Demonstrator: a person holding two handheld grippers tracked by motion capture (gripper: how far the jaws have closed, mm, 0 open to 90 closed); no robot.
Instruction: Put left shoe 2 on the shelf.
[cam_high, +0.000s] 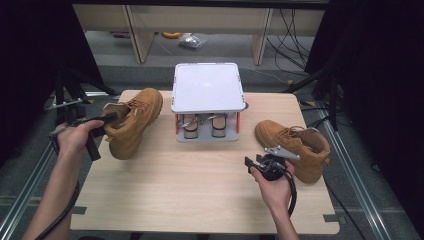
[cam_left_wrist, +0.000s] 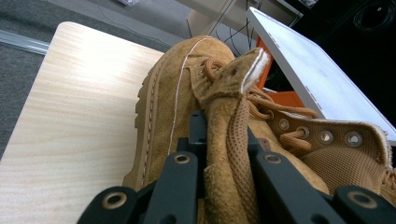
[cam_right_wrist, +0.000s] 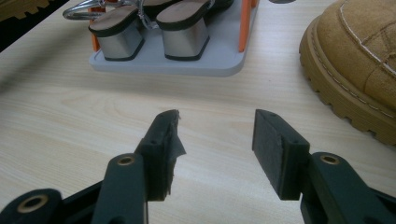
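Observation:
A tan suede boot stands tilted at the table's left side, toe pointing away. My left gripper is shut on its tongue, which rises between the two black jaws of that gripper. The boot's laces and eyelets show to the right of the jaws. The second tan boot lies on the right side of the table. My right gripper rests just left of that boot. In the right gripper view this gripper is open above bare wood.
A small two-level shoe rack with a white top stands at the table's far middle. A pair of block-heeled sandals sits on its grey lower shelf. Bare wood table stretches in front. Cables and shelving lie beyond the table.

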